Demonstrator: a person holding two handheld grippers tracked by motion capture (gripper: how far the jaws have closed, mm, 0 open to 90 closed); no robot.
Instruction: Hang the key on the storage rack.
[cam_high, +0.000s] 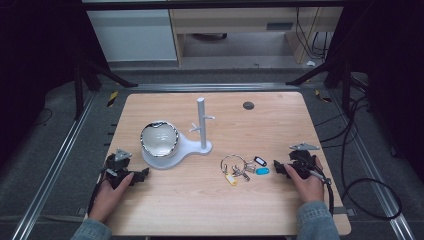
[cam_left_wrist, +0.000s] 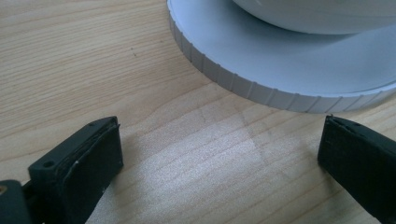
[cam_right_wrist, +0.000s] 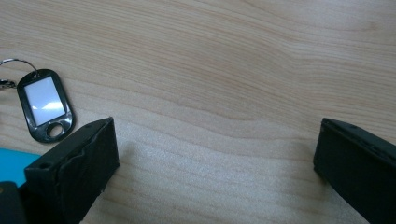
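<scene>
The key bunch (cam_high: 241, 167) lies mid-bench, just left of the right claw (cam_high: 280, 167): a steel ring with keys and black, blue and yellow tags. It should be light, loose and jangly; the ring looks the best hold. Both claws, left claw (cam_high: 141, 175) included, gape wide, empty.

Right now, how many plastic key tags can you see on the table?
3. A black tag lies nearest the right gripper, a blue tag just below it, and a yellow tag under the key ring. The keys may hide more.
</scene>
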